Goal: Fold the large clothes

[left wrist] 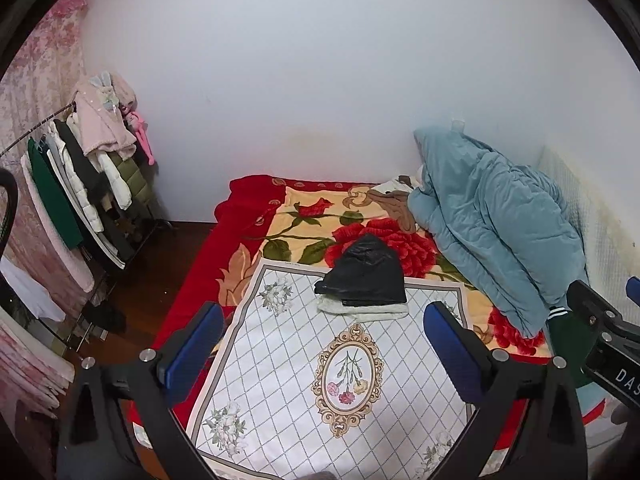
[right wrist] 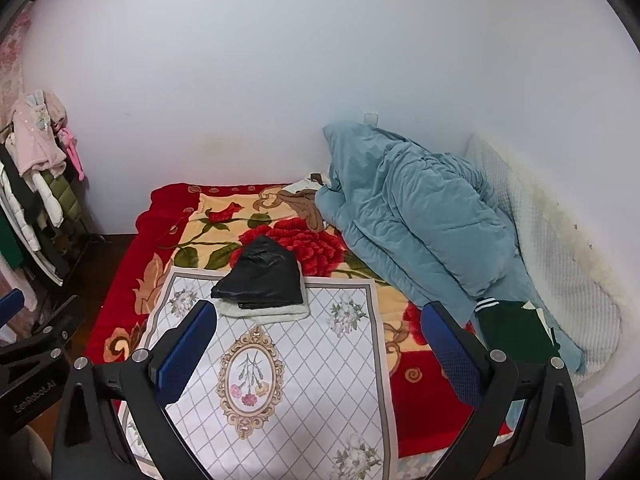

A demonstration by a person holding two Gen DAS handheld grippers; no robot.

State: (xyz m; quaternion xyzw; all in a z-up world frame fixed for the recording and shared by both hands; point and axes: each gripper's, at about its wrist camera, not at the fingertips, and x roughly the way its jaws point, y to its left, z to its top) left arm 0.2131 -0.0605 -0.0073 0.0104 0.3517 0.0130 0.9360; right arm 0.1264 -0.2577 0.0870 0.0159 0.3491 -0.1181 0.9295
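Left gripper: jaws wide apart, nothing between them, held above the near part of the white mat. Right gripper: jaws also wide apart and empty, above the same mat.

The mat lies flat on a red flowered blanket. Beyond both sets of jaws, on the mat's far edge, a folded black jacket rests on its white fleece lining, clear of all fingers.

Right of the mat, a dark green garment lies against a heaped blue quilt. A clothes rack stands at far left, beside the bed
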